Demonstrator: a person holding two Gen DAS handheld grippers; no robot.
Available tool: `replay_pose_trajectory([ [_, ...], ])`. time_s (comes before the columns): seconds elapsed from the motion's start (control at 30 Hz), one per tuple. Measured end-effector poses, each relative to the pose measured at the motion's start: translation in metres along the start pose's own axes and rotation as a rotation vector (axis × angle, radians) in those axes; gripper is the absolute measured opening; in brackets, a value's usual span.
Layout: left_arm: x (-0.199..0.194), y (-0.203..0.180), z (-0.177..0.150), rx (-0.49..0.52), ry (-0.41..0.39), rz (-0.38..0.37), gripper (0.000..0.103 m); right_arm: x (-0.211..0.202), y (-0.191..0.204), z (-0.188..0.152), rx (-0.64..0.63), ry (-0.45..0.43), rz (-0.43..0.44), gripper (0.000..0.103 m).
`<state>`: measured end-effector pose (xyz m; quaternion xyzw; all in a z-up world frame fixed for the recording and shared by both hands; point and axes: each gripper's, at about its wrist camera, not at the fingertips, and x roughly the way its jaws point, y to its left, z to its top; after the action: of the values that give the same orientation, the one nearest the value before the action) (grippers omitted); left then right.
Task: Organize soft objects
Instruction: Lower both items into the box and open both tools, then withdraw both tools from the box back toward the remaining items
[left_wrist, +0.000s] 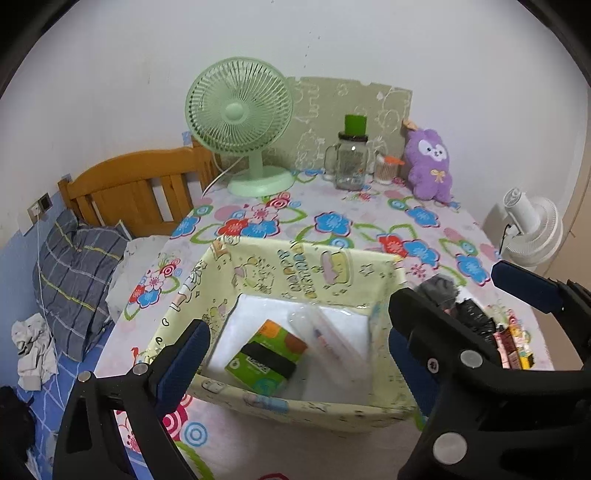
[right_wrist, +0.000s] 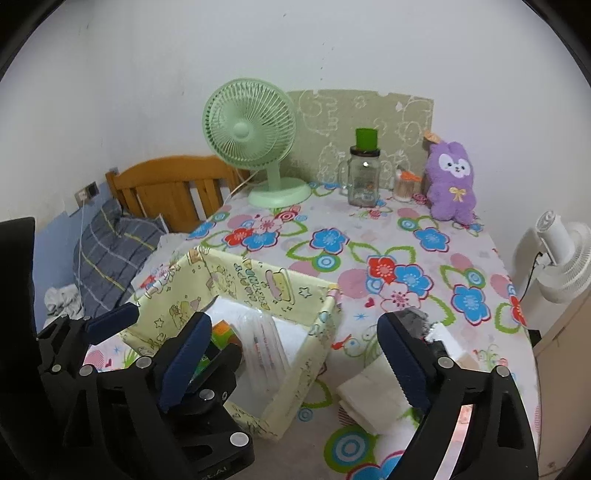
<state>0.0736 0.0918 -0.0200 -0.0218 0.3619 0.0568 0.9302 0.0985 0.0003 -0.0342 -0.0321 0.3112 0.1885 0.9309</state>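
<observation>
A pale yellow cartoon-print fabric box (left_wrist: 295, 273) (right_wrist: 240, 280) stands on the flowered table. In it lie a green tissue pack (left_wrist: 266, 354) and a clear plastic packet (left_wrist: 332, 332). My left gripper (left_wrist: 295, 350) hangs open over the box's near side with nothing between its fingers. My right gripper (right_wrist: 295, 354) is open and empty too, over the box's right corner. A folded white cloth or tissue (right_wrist: 369, 395) lies on the table just right of the box. A purple plush bunny (left_wrist: 430, 166) (right_wrist: 452, 184) sits upright at the far right against the wall.
A green desk fan (left_wrist: 240, 122), a glass jar with a green lid (left_wrist: 351, 162) and a small cup (left_wrist: 386, 171) line the far edge. Dark bags (left_wrist: 469, 314) and snack packets (left_wrist: 513, 347) lie right of the box. A bed with a wooden headboard (left_wrist: 129, 184) stands left, a white fan (left_wrist: 535, 229) right.
</observation>
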Motion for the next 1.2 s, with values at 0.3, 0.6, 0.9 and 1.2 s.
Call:
replay_pose_trajectory([
  [0.3, -0.025, -0.023, -0.002, 0.011, -0.042, -0.026, 0.099, -0.038, -0.017, -0.004, 0.026, -0.069, -0.051, 0.100],
  [0.6, -0.040, -0.048, -0.004, 0.029, -0.066, -0.055, 0.100, -0.064, -0.035, -0.012, 0.035, -0.088, -0.101, 0.101],
  [0.9, -0.047, -0.077, -0.008, 0.034, -0.087, -0.097, 0.100, -0.081, -0.061, -0.020, 0.053, -0.105, -0.148, 0.101],
  [1.2, -0.040, -0.106, -0.014, 0.079, -0.091, -0.115, 0.100, -0.086, -0.084, -0.032, 0.055, -0.130, -0.203, 0.101],
])
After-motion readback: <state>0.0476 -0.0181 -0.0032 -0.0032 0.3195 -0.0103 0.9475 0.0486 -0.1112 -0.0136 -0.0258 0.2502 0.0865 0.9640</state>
